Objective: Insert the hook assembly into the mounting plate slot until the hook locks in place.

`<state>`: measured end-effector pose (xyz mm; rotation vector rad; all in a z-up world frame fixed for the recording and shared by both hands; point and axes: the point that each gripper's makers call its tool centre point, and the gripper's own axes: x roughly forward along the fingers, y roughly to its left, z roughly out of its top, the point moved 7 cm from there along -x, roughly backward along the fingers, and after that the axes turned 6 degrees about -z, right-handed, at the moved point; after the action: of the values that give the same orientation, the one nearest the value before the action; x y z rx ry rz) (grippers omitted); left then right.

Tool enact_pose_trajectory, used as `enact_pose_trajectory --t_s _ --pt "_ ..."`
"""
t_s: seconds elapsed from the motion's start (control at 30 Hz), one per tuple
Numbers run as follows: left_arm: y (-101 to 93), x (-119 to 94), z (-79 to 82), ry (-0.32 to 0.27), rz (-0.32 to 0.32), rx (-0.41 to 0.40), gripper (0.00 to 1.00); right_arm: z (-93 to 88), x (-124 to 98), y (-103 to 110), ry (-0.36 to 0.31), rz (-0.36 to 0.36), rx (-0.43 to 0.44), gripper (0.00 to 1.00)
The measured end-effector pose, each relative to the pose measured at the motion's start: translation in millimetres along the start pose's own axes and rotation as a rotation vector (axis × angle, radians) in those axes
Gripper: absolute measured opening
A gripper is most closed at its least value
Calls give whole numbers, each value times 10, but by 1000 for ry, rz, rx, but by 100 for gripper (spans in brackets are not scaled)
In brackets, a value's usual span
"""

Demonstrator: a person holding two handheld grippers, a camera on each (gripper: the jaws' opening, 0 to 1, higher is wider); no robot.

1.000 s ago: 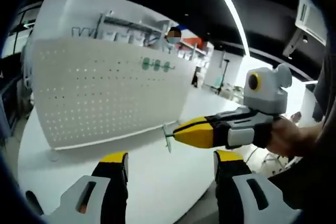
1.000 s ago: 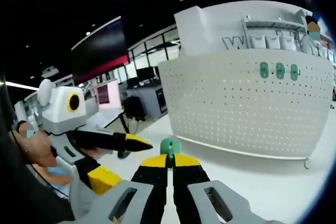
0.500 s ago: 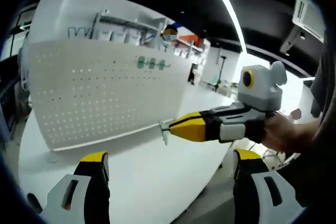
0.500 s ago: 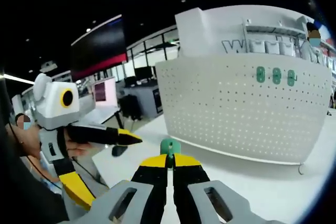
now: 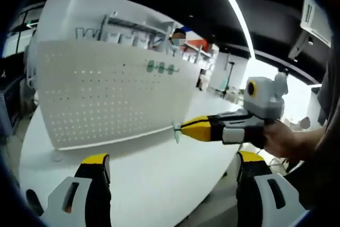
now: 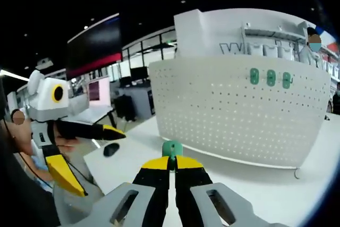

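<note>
White table (image 5: 154,184), upright pegboard (image 5: 106,94)

Clamped between the shut yellow tips of the right gripper (image 6: 172,164), with just a rounded green end of the hook assembly (image 6: 171,148) poking out and the rest buried between the jaws; in the left gripper view (image 5: 177,132), reduced to a thin, blurred sliver at the jaw tip, shape unreadable. Cut off by the picture's bottom edge: the bases of the left gripper (image 5: 172,171), jaws standing wide apart. Too small and soft to make out: the three green pieces (image 6: 271,77) high on the white perforated mounting plate (image 6: 234,115), and the dark lump (image 6: 111,149) on the white table (image 6: 255,182).
</note>
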<state>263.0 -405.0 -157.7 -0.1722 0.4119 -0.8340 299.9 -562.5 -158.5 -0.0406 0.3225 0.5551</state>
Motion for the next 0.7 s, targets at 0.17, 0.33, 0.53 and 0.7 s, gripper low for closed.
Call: enact_pose_trajectory --t_s 0.17,0.33,0.53,0.7 --pt "57 -34 16 -17 14 -22 100 28 38 -99 -12 -25 -10 0" --pt "68 -41 12 -25 19 -29 100 56 63 -310 -25 -80 -9 0" --pt "84 -32 -18 -22 26 -42 100 84 79 -570 -34 -147 -22 0" --pt "104 -29 -30 -20 30 -48 100 49 116 -707 -32 -184 -22 0"
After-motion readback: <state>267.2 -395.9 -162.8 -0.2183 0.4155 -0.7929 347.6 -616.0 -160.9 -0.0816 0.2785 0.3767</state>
